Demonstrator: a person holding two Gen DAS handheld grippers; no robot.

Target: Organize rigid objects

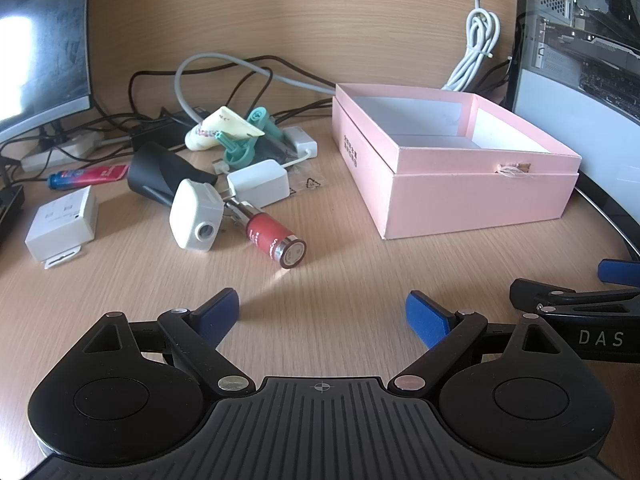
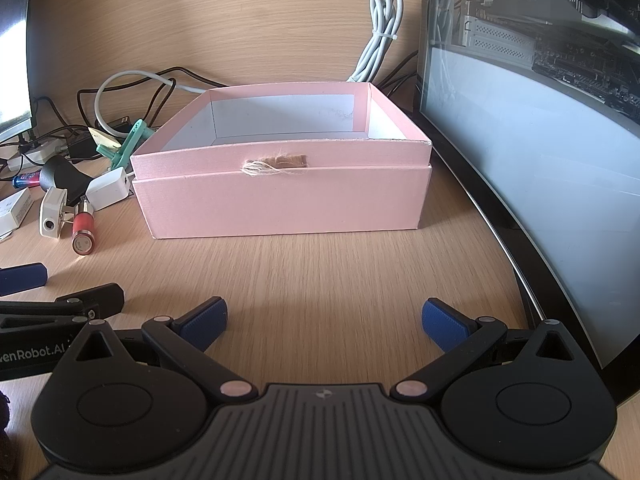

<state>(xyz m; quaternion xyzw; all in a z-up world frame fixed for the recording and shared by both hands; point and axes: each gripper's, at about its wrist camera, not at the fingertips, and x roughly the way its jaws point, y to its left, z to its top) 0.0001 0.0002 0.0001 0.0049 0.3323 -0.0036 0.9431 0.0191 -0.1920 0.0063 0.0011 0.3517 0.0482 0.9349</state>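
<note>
Taking the pink box [image 1: 460,184] as landmark, a monitor [image 1: 40,40] stands far to its left at the back of the bench [image 1: 320,264]. In front of the monitor lies a red and blue tube [image 1: 90,175], and nearer the camera a white adapter block [image 1: 62,228]. Closer to the box is the loose pile: a black cone-shaped piece [image 1: 160,174], a white plug [image 1: 196,216] touching a red cylinder [image 1: 274,240] that lies on its side, a white charger [image 1: 260,182] just behind them, and a green plastic clip [image 1: 244,142] with a cream tube [image 1: 218,130] further back among dark cables [image 1: 256,68]. All of these rest on the bench, left of the box and apart from it.

The left hand-held gripper [image 1: 322,318] hovers over bare bench in front of the pile, its blue pads spread wide with nothing between them.

The box sits open, white inside, with a frayed thread at a notch in its front wall; no objects can be seen inside it.

The right hand-held gripper [image 2: 324,318] faces the front of the box, jaws likewise wide apart and empty. A bundled white cable [image 2: 380,40] hangs behind the box, and a computer case [image 2: 532,92] stands to its right.
</note>
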